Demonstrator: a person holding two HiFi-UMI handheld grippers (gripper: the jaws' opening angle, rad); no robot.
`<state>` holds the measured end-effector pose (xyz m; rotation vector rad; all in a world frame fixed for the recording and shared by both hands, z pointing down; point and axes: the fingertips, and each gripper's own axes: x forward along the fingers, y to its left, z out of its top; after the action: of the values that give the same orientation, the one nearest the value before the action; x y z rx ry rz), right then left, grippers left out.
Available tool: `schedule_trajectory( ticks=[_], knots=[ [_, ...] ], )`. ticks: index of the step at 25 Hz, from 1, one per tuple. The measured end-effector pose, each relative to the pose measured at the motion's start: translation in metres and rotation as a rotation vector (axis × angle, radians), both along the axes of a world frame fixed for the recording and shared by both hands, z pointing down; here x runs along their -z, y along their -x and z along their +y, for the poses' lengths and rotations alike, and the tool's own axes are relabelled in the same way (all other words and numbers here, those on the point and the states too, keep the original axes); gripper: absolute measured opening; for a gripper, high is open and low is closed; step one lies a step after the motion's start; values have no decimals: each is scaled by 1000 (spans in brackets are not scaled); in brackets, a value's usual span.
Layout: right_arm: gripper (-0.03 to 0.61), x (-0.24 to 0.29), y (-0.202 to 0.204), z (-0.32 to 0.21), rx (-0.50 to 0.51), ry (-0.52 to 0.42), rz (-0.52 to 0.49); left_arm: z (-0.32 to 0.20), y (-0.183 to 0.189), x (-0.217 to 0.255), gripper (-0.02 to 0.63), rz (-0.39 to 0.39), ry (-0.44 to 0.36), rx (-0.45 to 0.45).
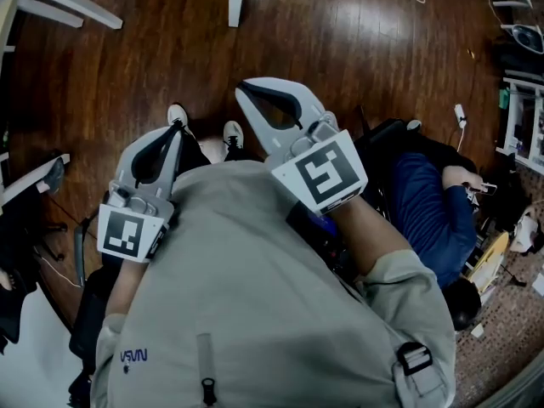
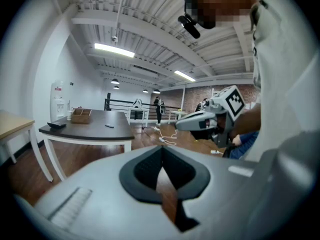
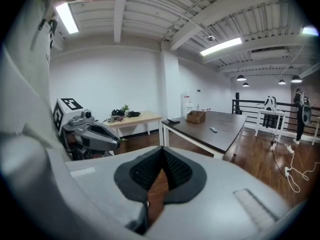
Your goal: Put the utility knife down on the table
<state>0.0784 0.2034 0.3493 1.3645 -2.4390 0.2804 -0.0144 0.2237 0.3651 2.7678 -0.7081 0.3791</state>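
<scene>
left gripper (image 1: 176, 129) jaws together, empty | right gripper (image 1: 244, 88) jaws together, empty | both mid-frame at chest, likely idle, no knife held | table (image 3: 235, 119) well apart, right-centre

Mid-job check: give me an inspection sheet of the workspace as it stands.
Surface: dark table, across the room from both grippers.
Job's things: small dark item lies on it; too small to call it the utility knife.
Clutter: wooden box and flat dark object on the same table.
Grippers: left gripper and right gripper shut, empty.
Cables: white cable loose on the floor.
Surroundings: wooden floor, light table, person in blue.
</scene>
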Motion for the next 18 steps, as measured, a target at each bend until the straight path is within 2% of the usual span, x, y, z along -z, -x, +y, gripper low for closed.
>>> schedule_trajectory(
  ticks=[6,15,18],
  knots=[
    [-2,4,2,5,35,-19,10,-1,-3,-1,2,5,-1,5],
    [-2,2,-1,4,27,-9,6,-4,-10,1,2,10,-1,0],
    [-2,5,-5,4,16,-20,-7,-3,-11,-2,2,-6,-25,-24]
  ],
)
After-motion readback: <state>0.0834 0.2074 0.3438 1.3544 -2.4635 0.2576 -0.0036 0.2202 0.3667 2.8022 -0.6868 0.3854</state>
